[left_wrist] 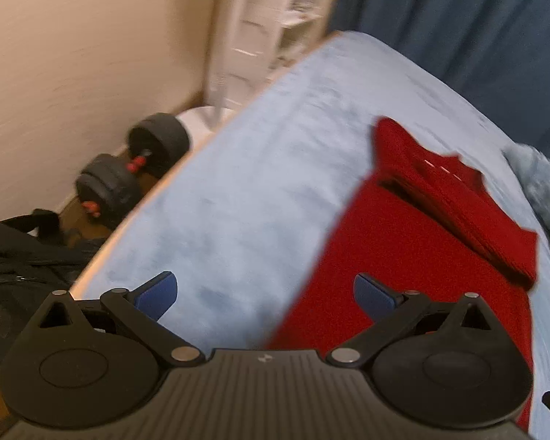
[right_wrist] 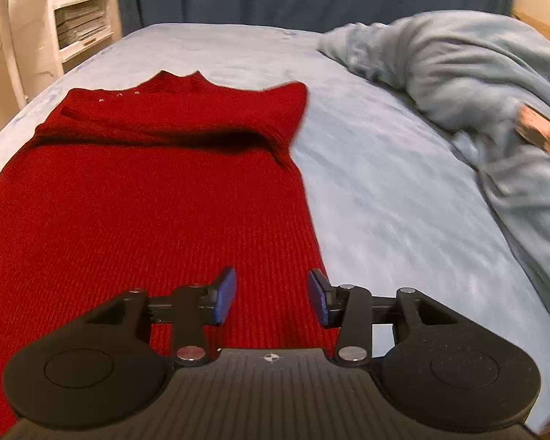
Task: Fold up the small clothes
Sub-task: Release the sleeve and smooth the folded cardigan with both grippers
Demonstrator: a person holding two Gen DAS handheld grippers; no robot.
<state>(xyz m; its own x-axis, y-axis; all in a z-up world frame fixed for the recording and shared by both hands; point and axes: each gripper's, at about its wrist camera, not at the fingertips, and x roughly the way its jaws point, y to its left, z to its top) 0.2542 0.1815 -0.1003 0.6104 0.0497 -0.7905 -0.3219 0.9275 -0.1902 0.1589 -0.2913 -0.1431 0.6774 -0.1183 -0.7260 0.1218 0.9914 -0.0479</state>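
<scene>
So there's one red ribbed-knit sweater [right_wrist: 146, 198] laid flat on the bed with the light blue sheet [right_wrist: 377, 183], body running toward the cameras and the collar end at the far side. Both sleeves look already folded in across the chest, making a thick band up by the neck.

The left gripper [left_wrist: 266, 299] has its jaws spread wide with nothing between them, hanging over bare sheet just beside the sweater's left edge. The right gripper [right_wrist: 271, 295] has its jaws partway apart, also empty, sitting over the near right part of the knit, close to the hem side.

My guess is the step in hand is picking up the near end to fold the body up over the sleeves. To do it well, I'd pinch each near corner right at the edge, catch every layer of the knit, and keep both hands level so the fold line stays square. Chunky knit stretches and sags, so lift low and lay it down rather than flinging it.

Counts: one sweater, two grippers, one rumpled grey-blue blanket [right_wrist: 476, 84] heaped on the right of the bed, one black dumbbell [left_wrist: 132, 168] on the floor, one white fan [right_wrist: 14, 7], one white shelf unit [right_wrist: 80, 11].
</scene>
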